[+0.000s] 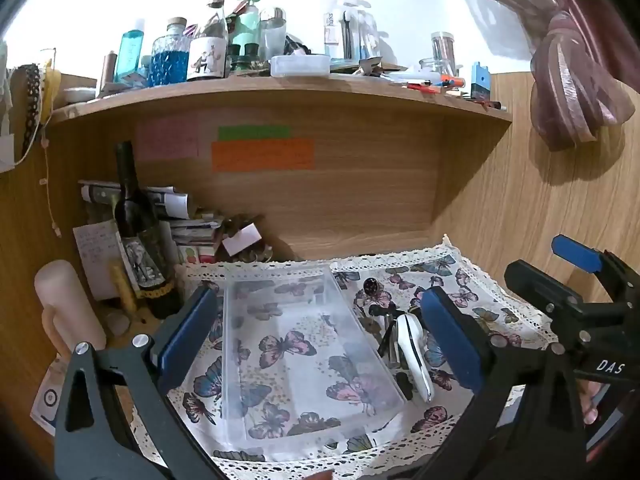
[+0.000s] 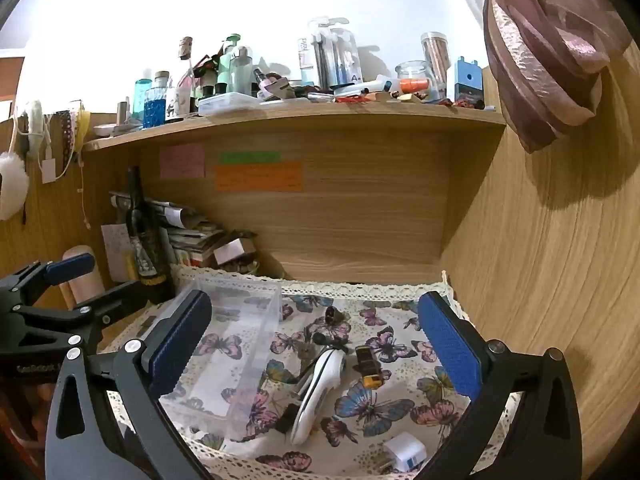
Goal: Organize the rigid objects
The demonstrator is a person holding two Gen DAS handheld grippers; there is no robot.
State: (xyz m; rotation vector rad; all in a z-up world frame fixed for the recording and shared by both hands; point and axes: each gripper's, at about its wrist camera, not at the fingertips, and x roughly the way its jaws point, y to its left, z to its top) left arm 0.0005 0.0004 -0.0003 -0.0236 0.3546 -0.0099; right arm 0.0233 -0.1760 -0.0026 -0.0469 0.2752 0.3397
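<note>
A clear plastic tray [image 1: 236,364] lies empty on the butterfly cloth [image 1: 460,280]; it also shows in the right wrist view [image 2: 276,300]. Right of it lie a white handled tool [image 1: 416,352] [image 2: 320,384], a small dark clip [image 2: 366,360], a round dark pin [image 1: 370,284] [image 2: 332,314] and a white plug adapter [image 2: 404,452]. My left gripper [image 1: 316,340] is open and empty above the tray. My right gripper [image 2: 316,348] is open and empty above the white tool, and shows at the right edge of the left view [image 1: 576,276].
A dark wine bottle [image 1: 138,232], a pale candle [image 1: 66,304] and stacked papers [image 1: 192,228] crowd the back left corner. A wooden shelf [image 1: 280,92] full of bottles overhangs the desk. A wooden wall [image 2: 540,280] closes the right side.
</note>
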